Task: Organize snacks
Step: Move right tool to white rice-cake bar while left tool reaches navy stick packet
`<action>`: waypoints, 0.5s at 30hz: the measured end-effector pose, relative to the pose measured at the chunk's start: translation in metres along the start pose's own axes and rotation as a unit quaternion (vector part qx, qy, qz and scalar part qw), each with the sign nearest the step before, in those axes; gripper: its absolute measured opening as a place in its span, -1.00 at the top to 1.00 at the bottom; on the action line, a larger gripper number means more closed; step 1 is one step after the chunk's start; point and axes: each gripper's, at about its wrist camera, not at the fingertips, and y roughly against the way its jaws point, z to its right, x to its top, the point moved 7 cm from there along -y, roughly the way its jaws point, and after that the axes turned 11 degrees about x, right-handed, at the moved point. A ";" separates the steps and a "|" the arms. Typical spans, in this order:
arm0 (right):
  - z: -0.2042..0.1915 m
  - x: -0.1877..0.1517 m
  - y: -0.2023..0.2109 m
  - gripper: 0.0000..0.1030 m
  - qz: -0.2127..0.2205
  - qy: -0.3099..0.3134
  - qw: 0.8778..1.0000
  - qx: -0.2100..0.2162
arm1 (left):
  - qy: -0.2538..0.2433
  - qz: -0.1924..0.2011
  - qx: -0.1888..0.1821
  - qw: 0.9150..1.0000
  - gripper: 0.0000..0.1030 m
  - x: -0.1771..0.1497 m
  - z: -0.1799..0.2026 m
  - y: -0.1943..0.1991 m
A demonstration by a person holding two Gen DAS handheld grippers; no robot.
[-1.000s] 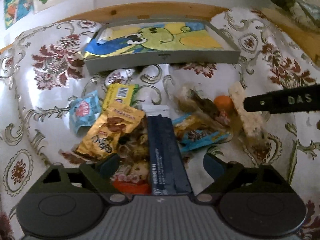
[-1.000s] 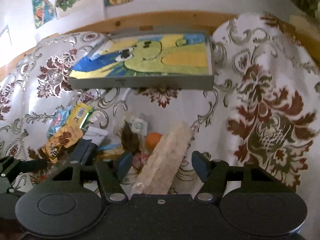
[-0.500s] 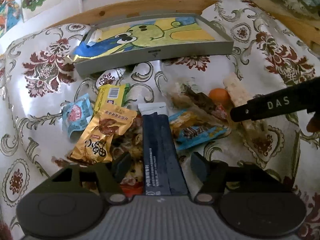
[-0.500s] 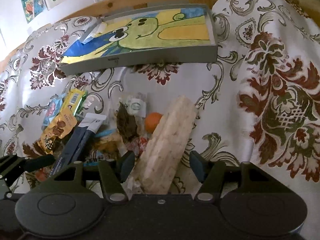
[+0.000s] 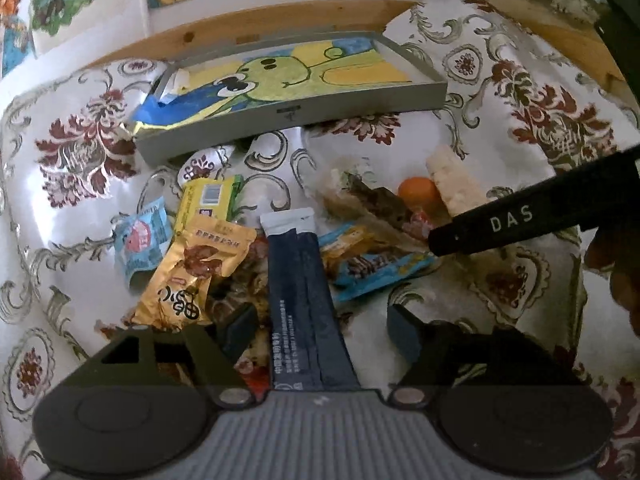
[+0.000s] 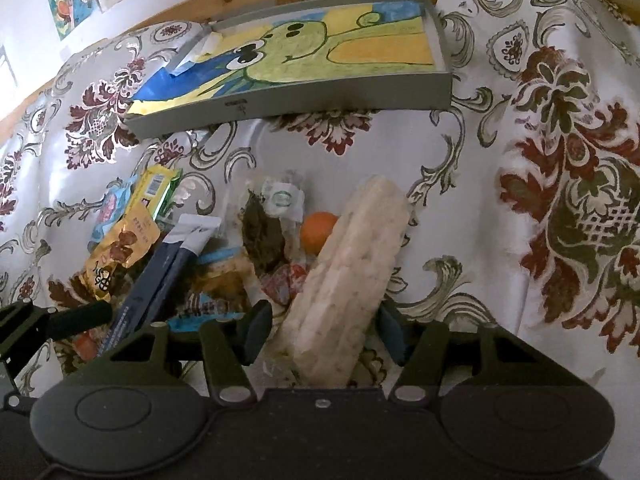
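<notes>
Jaws apart on both — left gripper [image 5: 320, 330] straddles the dark blue sachet [image 5: 302, 304], right gripper [image 6: 320, 334] straddles the pale rice-cracker pack [image 6: 348, 276].

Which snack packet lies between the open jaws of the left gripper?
The long dark navy stick packet with a white top end; it runs lengthwise between the left gripper jaws, while the gold pouch lies off to the side.
</notes>
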 end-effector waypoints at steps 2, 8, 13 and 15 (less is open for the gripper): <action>0.000 0.000 0.001 -0.09 0.001 -0.006 1.000 0.000 | 0.013 -0.006 -0.005 1.000 -0.32 0.001 -0.003 0.000; -0.003 -0.002 0.003 0.02 -0.005 -0.015 1.000 0.006 | 0.043 -0.037 -0.017 0.998 0.08 0.001 -0.003 -0.002; -0.010 -0.004 0.007 0.03 -0.012 -0.009 1.000 0.011 | 0.062 -0.058 -0.016 0.996 0.10 0.003 -0.004 -0.006; -0.009 -0.004 0.006 0.02 -0.015 -0.009 1.000 0.013 | 0.074 -0.070 -0.019 0.995 0.07 0.005 -0.005 -0.010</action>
